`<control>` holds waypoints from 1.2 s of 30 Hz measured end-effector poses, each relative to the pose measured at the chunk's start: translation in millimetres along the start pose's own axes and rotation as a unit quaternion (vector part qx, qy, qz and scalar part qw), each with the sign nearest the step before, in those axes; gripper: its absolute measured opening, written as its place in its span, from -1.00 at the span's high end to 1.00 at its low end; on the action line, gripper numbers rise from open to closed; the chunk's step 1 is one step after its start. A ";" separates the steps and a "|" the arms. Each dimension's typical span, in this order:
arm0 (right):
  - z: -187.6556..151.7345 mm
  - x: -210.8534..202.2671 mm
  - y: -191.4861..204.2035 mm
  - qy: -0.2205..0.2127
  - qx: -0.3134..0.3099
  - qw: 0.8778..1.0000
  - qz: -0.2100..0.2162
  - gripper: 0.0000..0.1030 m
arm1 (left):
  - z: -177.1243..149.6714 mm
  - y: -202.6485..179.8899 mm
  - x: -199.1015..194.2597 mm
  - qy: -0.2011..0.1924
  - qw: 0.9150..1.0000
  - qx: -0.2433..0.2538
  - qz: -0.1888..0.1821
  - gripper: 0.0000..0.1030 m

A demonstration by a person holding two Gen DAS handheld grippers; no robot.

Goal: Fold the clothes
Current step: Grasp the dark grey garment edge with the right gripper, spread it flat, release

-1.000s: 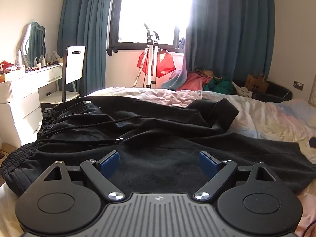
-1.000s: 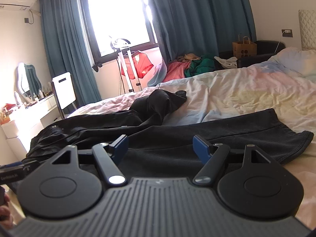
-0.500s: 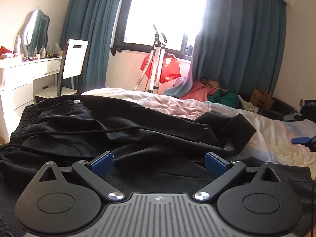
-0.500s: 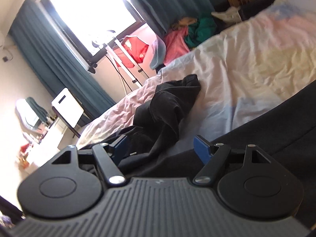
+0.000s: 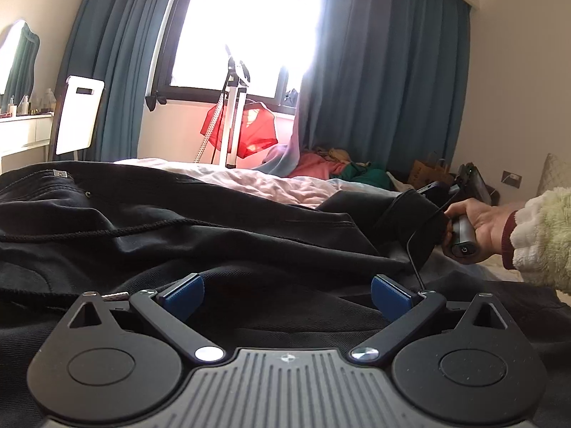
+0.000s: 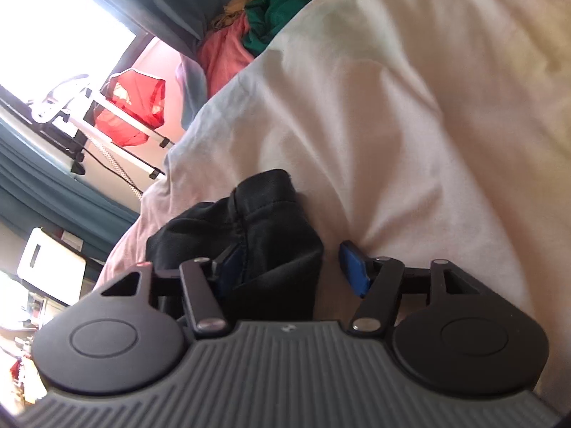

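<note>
The black drawstring cotton trousers (image 5: 214, 221) sprawl across the pale rumpled bed (image 6: 392, 125), the left tool (image 5: 287, 292) gaping above the seat, the right tool (image 6: 289, 267) unclosed around a crumpled leg cuff (image 6: 271, 214); closing squarely on the hem should prevent slipping.

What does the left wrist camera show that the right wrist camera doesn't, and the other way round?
Only the left wrist view shows the open left gripper low over the black drawstring trousers, their black cord, and the person's right hand in a fluffy cream sleeve gripping the other tool's handle.

Only the right wrist view shows the right gripper, tilted, jaws apart around the black trouser leg cuff, with one blue pad against the pale bedsheet.

Both share the cuff, bedsheet, red garment on the rack, pink and green clothes pile and blue curtains.
</note>
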State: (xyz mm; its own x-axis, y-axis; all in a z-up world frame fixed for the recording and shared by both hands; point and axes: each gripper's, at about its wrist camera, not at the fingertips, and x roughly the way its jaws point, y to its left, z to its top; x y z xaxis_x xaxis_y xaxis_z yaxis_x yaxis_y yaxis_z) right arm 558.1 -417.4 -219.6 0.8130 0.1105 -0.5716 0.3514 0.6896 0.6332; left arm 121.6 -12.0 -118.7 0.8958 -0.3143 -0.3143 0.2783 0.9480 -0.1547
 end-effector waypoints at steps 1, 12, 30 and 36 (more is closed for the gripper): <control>0.4 0.3 5.6 -0.010 -0.023 1.000 0.008 0.85 | 1.1 0.7 -1.7 -0.003 1.000 -0.002 0.001 -0.96; 65.4 -145.8 11.9 -0.262 -0.054 0.963 -0.033 0.87 | 13.5 8.0 -21.0 -0.042 0.999 -0.028 0.014 -0.96; -50.1 -205.7 -228.2 -0.245 0.203 0.944 -0.089 0.86 | 13.0 -1.8 -46.8 -0.007 0.998 -0.053 0.026 -0.96; -52.0 -202.7 -220.2 -0.244 0.173 0.949 -0.104 0.82 | 12.8 5.8 -43.1 0.004 0.997 -0.065 0.049 -0.96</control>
State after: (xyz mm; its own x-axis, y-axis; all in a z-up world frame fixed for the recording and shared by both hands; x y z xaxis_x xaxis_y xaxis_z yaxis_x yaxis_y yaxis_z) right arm 291.7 -554.5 -270.3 0.7984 -0.4049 -0.4455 0.5895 0.3756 0.7151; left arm 89.0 7.8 -94.0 0.9136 -0.2218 -0.3408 0.1421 0.9594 -0.2436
